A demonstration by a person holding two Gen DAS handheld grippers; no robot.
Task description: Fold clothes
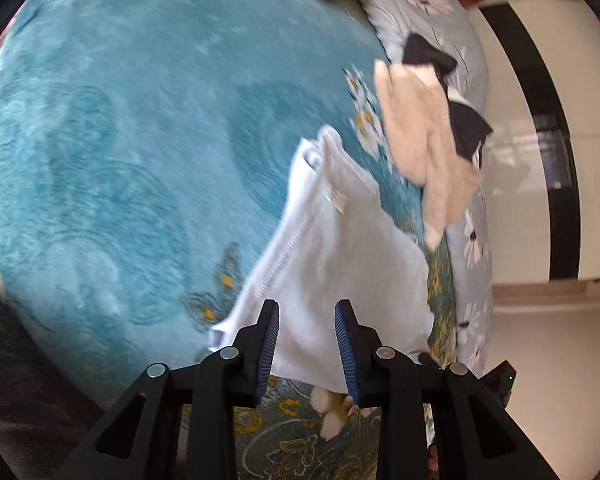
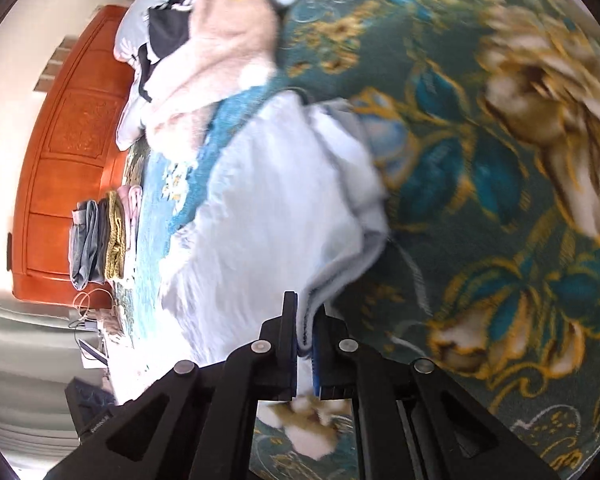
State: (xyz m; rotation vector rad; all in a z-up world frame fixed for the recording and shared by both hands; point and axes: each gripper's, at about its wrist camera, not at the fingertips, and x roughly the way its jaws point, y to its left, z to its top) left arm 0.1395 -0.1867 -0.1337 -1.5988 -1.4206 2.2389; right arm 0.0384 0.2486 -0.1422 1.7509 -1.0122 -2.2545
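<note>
At the bottom centre of the right wrist view the right gripper (image 2: 306,344) has its jaws nearly together, pinching a folded hem of the pale blue garment (image 2: 260,220); the cloth runs up from the pads and spreads through the middle of the frame (blurred, so its folds are hard to read). Under and to the right of it lies the dark green floral bedcover (image 2: 480,200), filling the right half of that frame.

In the left wrist view the left gripper (image 1: 306,332) sits at the bottom centre, jaws partly apart with a clear gap and nothing between the blue pads; the pale blue garment (image 1: 340,248) lies just beyond the tips, its zip edge slanting toward the upper centre. To the left spreads a teal plush blanket (image 1: 120,140), covering most of that frame.

Farther off, right of centre in the left view, a cream and black garment (image 1: 416,128) lies crumpled against a grey flowered pillow (image 1: 416,12). At the left of the right view a stack of folded clothes (image 2: 104,236) rests beside an orange wooden headboard (image 2: 64,152)
</note>
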